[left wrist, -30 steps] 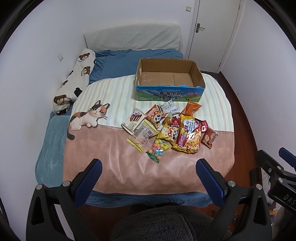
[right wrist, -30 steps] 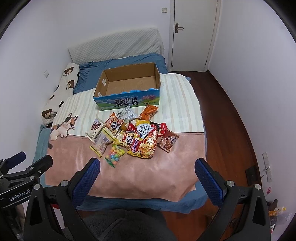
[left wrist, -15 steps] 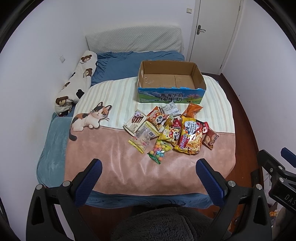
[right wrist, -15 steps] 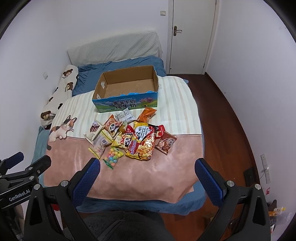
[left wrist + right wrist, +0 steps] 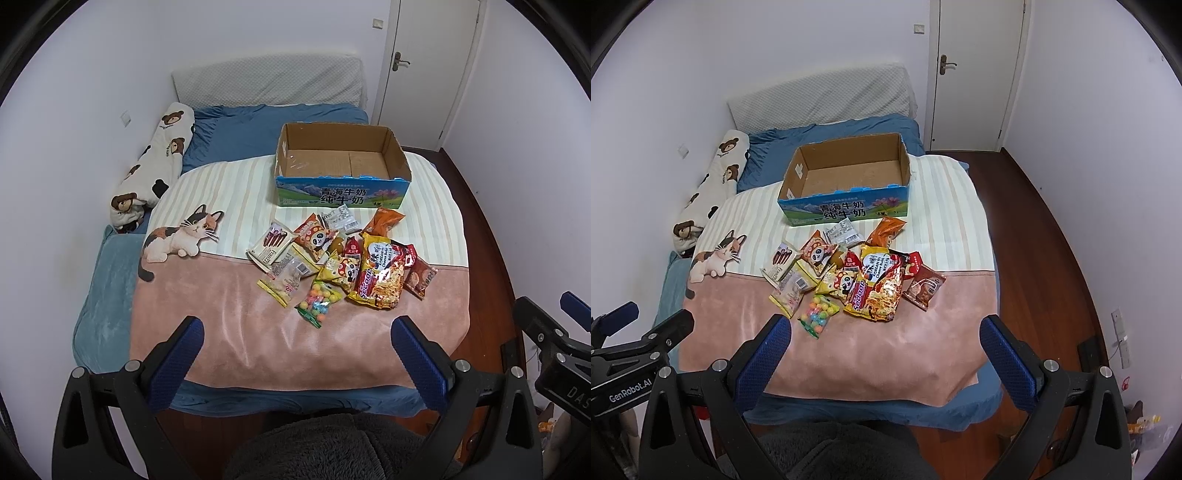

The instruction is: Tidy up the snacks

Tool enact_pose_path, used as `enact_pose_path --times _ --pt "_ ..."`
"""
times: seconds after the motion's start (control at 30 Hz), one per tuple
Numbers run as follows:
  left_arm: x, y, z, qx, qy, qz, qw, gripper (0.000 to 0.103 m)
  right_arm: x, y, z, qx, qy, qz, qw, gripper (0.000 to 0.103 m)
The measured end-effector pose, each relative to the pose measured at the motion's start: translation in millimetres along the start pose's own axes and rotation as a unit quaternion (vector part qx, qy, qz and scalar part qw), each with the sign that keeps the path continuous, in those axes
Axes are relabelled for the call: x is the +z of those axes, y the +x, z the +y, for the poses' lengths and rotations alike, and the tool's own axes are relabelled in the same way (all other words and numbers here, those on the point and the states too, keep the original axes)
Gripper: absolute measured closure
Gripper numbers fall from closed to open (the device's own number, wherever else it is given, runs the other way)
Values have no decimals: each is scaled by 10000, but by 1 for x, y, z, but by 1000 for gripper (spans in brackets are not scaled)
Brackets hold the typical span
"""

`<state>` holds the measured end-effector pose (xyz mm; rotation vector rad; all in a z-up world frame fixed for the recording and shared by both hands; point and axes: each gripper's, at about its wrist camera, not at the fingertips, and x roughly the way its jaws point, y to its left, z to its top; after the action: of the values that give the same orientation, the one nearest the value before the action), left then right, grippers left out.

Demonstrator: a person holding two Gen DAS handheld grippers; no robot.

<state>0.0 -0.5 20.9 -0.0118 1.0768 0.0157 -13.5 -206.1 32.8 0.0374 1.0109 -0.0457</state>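
Note:
Several snack packets lie heaped in a pile [image 5: 343, 262] [image 5: 849, 273] on the bed's pink and striped blanket [image 5: 229, 306]. Among them are a big yellow noodle bag [image 5: 380, 277] [image 5: 877, 286], a bag of coloured candy balls [image 5: 318, 300] [image 5: 817, 312] and a brown packet [image 5: 420, 277] [image 5: 923, 288]. Behind the pile stands an empty cardboard box [image 5: 341, 166] [image 5: 846, 181] with a blue printed front. My left gripper [image 5: 295, 347] is open, held above the bed's near edge, well short of the pile. My right gripper [image 5: 886, 345] is open too, with nothing between its fingers.
A bear-print bolster [image 5: 155, 173] lies along the left wall and a grey headboard cushion [image 5: 266, 83] is at the back. A white door [image 5: 975, 70] and wooden floor [image 5: 1045, 258] are to the right. A grey fleece sleeve [image 5: 325, 446] fills the bottom.
Both grippers have drifted slightly forward and to the right over the bed's foot, so the bed and snacks shifted a little in view. Both stayed open; nothing was touched.

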Motion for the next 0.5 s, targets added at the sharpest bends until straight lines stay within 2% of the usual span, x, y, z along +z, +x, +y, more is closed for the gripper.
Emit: enact_pose_path --times 0.5 --pt "1 0 -1 -16 6 -2 10000 0 2 2 0 2 4 21 10000 0"
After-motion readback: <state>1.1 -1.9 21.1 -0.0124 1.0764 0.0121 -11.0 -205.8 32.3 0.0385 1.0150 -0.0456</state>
